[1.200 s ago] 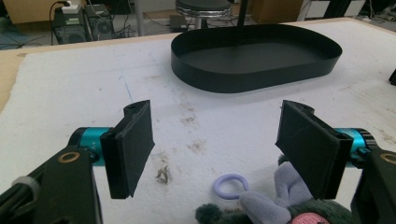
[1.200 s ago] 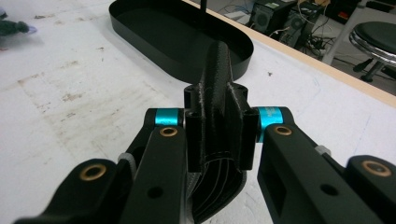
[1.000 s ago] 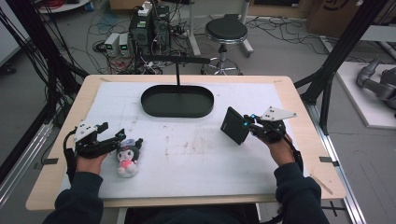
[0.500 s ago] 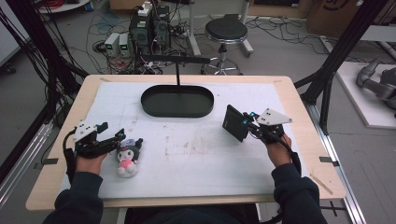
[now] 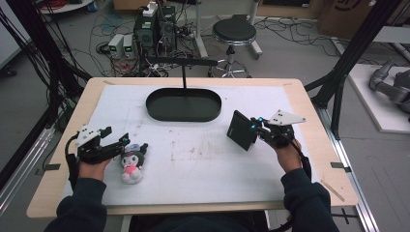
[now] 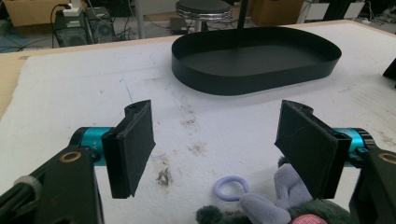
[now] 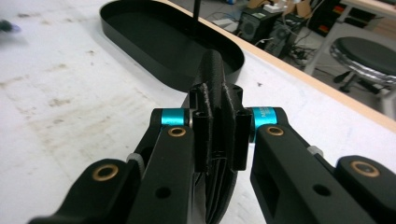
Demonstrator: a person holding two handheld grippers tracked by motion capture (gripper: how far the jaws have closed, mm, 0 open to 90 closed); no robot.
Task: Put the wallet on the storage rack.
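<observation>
A small plush toy [image 5: 131, 162] with a black head and pink body lies on the white mat at the left. My left gripper [image 5: 123, 140] rests just left of its head. In the left gripper view the jaws [image 6: 219, 140] stand open. The toy's grey ear [image 6: 280, 200] and its lilac ring [image 6: 231, 188] lie low between them, untouched by the pads. My right gripper [image 5: 254, 126] is shut on a flat black wallet-like case [image 5: 240, 129], held off the mat at the right. In the right gripper view [image 7: 219, 126] the case [image 7: 215, 79] is edge-on between the pads.
A black oval tray [image 5: 153, 112] sits at the back middle of the mat, with a thin black post rising behind it; the left gripper view has its wall [image 6: 243, 81] ahead, and the right gripper view has it [image 7: 140, 58] at upper left. A stool [image 5: 234, 33] and cables lie beyond the table.
</observation>
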